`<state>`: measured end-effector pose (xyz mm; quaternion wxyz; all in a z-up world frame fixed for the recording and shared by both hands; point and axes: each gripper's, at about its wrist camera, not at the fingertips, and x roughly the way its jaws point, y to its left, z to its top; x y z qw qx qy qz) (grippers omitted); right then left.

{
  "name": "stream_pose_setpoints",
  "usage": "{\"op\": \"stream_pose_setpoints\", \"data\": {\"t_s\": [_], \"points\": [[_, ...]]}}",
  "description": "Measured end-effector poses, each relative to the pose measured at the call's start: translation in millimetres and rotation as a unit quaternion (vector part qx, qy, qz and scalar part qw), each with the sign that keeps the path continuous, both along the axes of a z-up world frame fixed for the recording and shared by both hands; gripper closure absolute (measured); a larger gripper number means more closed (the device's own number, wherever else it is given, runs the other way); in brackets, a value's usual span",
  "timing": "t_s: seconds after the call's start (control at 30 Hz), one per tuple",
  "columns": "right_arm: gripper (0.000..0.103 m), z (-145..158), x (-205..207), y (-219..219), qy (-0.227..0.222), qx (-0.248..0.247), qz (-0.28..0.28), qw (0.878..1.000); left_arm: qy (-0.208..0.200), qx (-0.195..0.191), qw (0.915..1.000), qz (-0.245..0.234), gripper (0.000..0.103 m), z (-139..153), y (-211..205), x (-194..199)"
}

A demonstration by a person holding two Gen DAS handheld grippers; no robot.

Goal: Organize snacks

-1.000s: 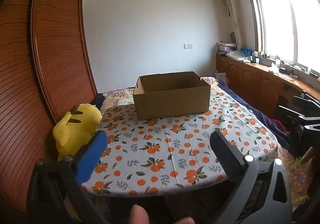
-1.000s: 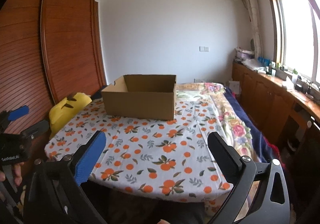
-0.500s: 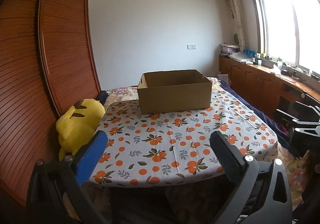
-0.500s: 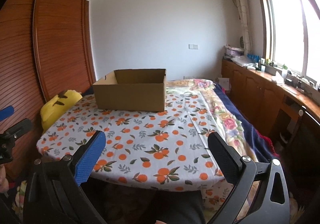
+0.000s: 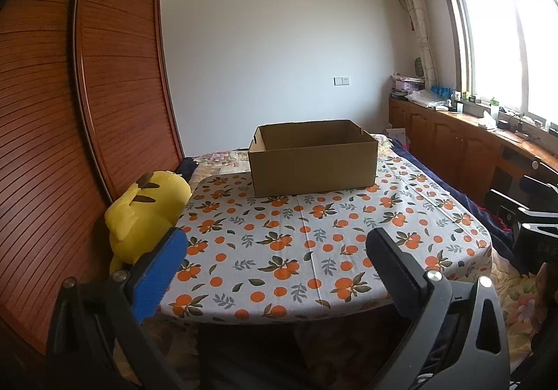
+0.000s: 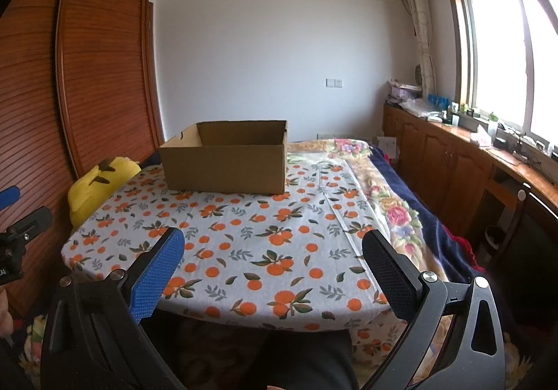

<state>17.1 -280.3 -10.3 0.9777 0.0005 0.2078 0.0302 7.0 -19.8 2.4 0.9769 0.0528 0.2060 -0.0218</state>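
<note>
Both views pulled back, cardboard box [image 5: 314,163] long axis crosswise, left tongs [image 5: 275,250] and right tongs [image 6: 272,247] spread, empty.

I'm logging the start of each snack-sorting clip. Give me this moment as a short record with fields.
container: open cardboard box, at the table's far side; inside not visible
surface: table under orange-print tablecloth
snacks: none visible
left gripper: open, holding nothing, near table's front edge
right gripper: open, holding nothing
beside table: yellow plush toy against the wooden wardrobe
</note>
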Motion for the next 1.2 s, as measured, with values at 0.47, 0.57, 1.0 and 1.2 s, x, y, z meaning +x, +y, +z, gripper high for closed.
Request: {"op": "stream_pose_setpoints", "data": {"t_s": [0.47,0.57,1.0,1.2], "points": [[0.0,-1.0,-3.4,2.6,-0.004,-0.001,-0.004,1.0,-0.014,0.003,0.9999,0.006,0.0,2.4,-0.2,-2.9],[0.0,-0.9,-3.3,2.5,-0.003,-0.002,-0.003,1.0,-0.014,0.001,0.9999,0.007,0.0,3.2,1.1,-2.7],[0.0,0.0,-6.5,1.5,-0.006,-0.01,-0.006,1.0,-0.015,0.003,0.9998,0.009,0.0,3.8,2.5,-3.3],[0.0,1.2,-6.9,3.1,-0.007,-0.009,-0.005,1.0,-0.016,0.003,0.9998,0.01,0.0,3.7,3.0,-3.7]]}}
